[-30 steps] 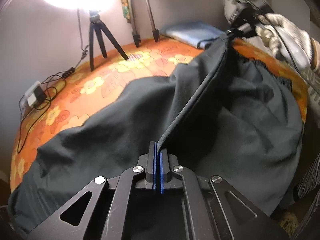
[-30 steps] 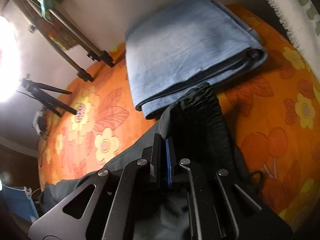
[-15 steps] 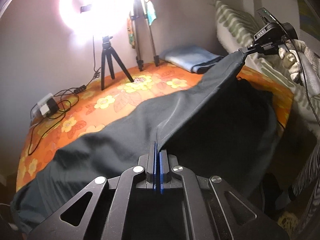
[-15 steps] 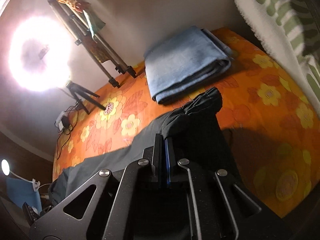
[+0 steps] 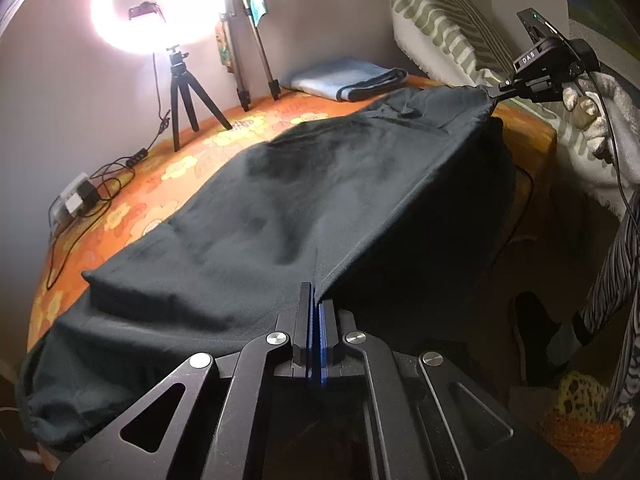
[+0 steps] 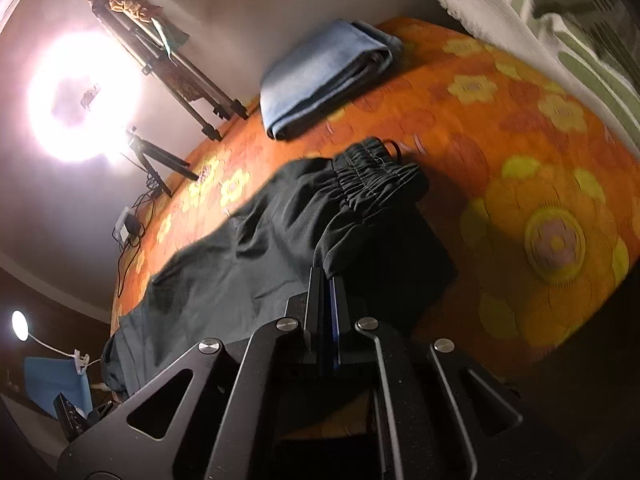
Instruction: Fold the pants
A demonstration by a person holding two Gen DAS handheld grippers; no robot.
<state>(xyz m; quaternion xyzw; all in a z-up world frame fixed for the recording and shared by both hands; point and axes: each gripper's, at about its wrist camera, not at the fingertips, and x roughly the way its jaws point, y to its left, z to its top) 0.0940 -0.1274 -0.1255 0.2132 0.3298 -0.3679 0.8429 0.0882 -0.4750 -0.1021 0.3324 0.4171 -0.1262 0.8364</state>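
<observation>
Our left gripper is pressed together on an edge of the dark pants, and our right gripper pinches the same garment near its gathered elastic waistband. Between them we hold one fabric edge taut and raised; the rest of the pants lies spread along the bed, on its orange flowered cover. In the left wrist view we see the right gripper at the far corner of the cloth. A folded blue garment lies apart near the wall, beside the tripod under the ring light.
</observation>
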